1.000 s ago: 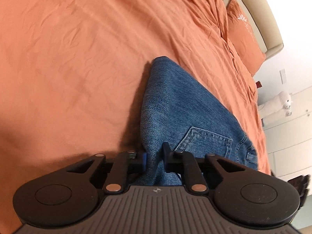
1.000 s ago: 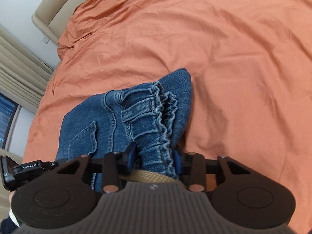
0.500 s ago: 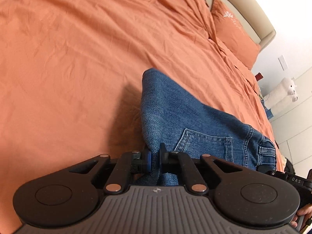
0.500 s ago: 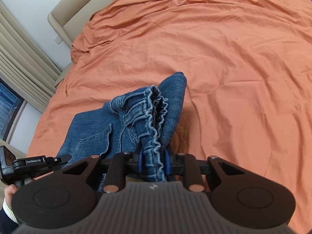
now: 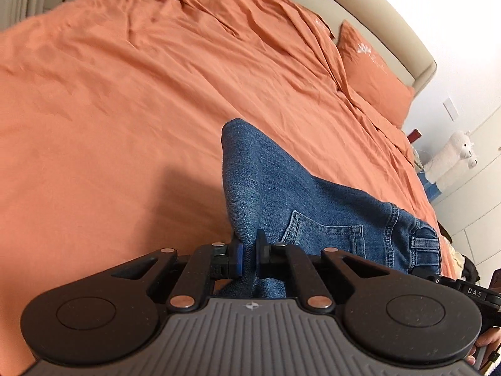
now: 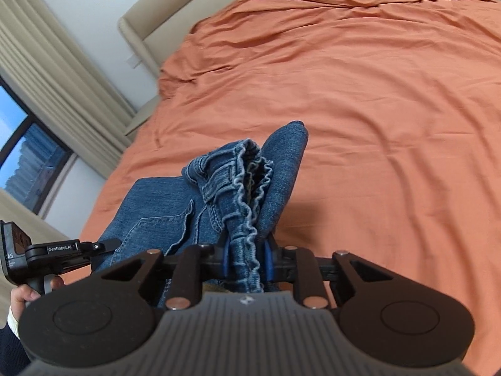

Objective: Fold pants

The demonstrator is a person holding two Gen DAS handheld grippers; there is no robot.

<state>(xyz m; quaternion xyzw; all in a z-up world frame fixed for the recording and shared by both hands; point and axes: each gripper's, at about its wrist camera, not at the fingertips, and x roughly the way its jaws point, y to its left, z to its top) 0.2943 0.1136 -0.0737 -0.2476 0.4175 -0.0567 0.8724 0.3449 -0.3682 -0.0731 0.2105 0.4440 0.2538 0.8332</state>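
Right now the pants (image 5: 313, 206), a pair of blue jeans, hang between the two tools rather than lying flat, and that span is what the coming move turns on. In the left wrist view the left gripper (image 5: 248, 258) sits at bottom centre of the frame, its jaws pinched tight on a thin fold of plain denim; from there the cloth runs up and off toward the lower right of the frame, past a back pocket (image 5: 325, 235) to the waistband. In the right wrist view the right gripper (image 6: 245, 261) is clamped narrowly around the thick, ruffled elastic waistband (image 6: 247, 200), which rises from the jaws toward the middle of the frame, with the rest of the jeans falling away to the lower left. So the long axis of the held edge runs from one gripper to the other, side to side in front of the person, and each tool holds its own end. A rounded tip of denim pokes up past both grips, and it probably touches the orange bedspread (image 5: 125, 100) beyond, though the fisheye view makes that hard to judge. Laying the pants down evenly will likely call for both grippers to travel together, keeping that edge taut and level over the open bedspread ahead.
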